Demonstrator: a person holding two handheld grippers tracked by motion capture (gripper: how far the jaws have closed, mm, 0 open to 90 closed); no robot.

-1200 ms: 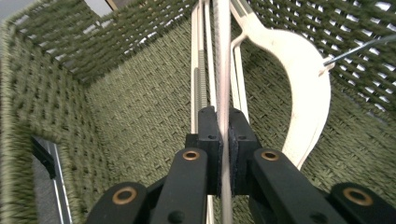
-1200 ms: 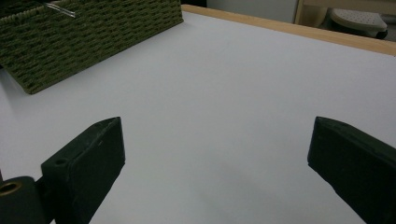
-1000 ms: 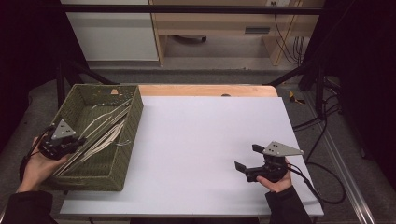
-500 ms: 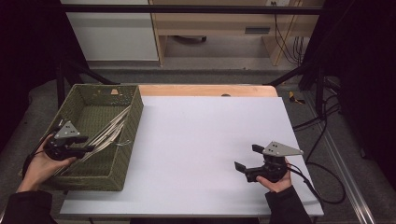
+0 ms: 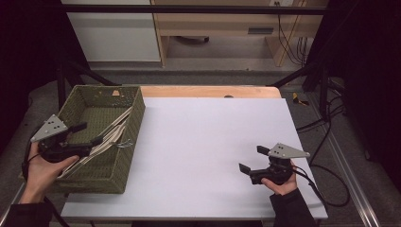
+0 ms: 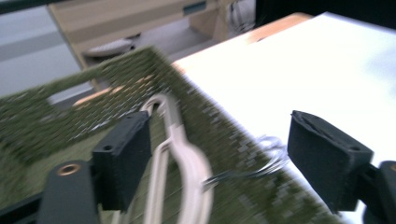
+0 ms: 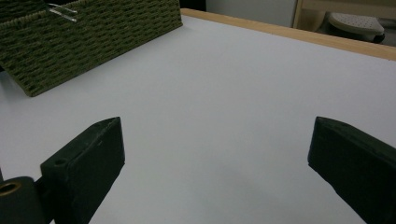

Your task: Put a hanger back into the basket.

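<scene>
Hangers (image 5: 109, 136), a cream bundle too overlapped to count, lie slanted in one green woven basket (image 5: 124, 166) at the white table's (image 5: 213, 142) left edge, wire hooks poking over its right rim. The left gripper (image 5: 89, 138) hovers above them, its jaws just opened wide, nothing pinched. The right gripper (image 5: 250, 160) rests well apart, jaws spread, empty. Blur smears the left gripper view.
</scene>
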